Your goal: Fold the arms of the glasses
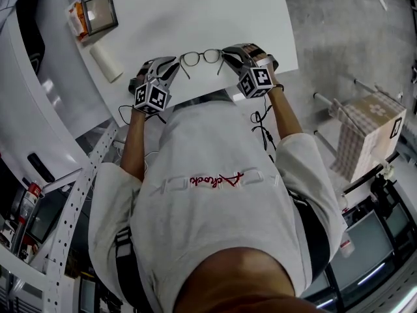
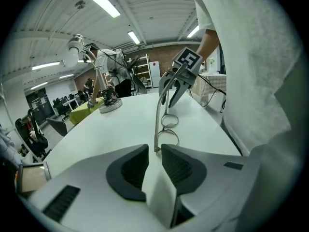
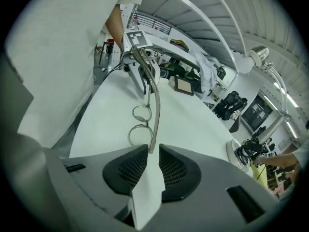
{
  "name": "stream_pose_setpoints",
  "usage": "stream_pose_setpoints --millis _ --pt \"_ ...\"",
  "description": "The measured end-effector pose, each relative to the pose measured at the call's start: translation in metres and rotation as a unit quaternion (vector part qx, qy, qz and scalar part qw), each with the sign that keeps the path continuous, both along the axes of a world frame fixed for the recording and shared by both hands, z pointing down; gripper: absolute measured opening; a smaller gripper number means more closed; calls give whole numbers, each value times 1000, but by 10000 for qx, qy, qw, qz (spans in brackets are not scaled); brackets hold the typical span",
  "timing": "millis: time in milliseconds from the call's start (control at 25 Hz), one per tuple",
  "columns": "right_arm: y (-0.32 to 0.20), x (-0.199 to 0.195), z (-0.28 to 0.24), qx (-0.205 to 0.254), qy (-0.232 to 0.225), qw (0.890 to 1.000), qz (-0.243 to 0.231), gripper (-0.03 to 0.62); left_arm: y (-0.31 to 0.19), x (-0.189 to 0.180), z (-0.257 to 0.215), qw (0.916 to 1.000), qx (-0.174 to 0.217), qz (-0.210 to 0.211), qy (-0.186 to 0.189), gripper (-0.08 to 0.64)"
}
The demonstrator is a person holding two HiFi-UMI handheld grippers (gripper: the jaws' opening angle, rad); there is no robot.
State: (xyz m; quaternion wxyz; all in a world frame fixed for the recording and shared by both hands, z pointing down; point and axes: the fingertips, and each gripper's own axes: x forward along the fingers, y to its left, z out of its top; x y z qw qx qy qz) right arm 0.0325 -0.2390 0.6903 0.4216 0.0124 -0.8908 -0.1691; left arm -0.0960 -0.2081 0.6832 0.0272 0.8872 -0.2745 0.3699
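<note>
Glasses [image 1: 201,57] lay on the white table [image 1: 228,12] close to its near edge, between the two grippers. They seemed to rest lens-side down, with both arms unfolded and standing up from the frame.

The left gripper [image 2: 154,154] had its jaws a narrow slit apart. The foot of one arm [image 2: 157,115] stood right at the mouth of that slit, with neither pad visibly pressing on it. The right gripper [image 3: 152,152] mirrored this: its jaws were nearly together but parted, and the other arm [image 3: 155,105] rose from the tip of the gap, with no firm grip to be seen there either.

The main risk was probably skidding. The frame was thin and light on a smooth top, so a sideways push low at a hinge would likely slide the whole pair instead of turning the arm. With the table's edge just beside the frame, it could go over onto the person's lap or the floor.

An unequal push from the two sides might spin the frame out of one slit. Folding both arms at once could make them meet and jam, so one would need to go down first. Squeezing or levering hard on such thin wire near the hinge could bend it. An arm that was only loosely pinched could also spring back open.
</note>
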Motion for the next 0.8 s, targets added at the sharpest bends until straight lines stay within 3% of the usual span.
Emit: stream_pose_setpoints --millis 240,800 --pt "5 -4 -1 30 -15 9998 -220 66 2 8 -2 9996 133 230 -124 55" --pt "8 -3 0 -146 -86 9997 -203 60 -4 31 4 9967 104 743 -295 48"
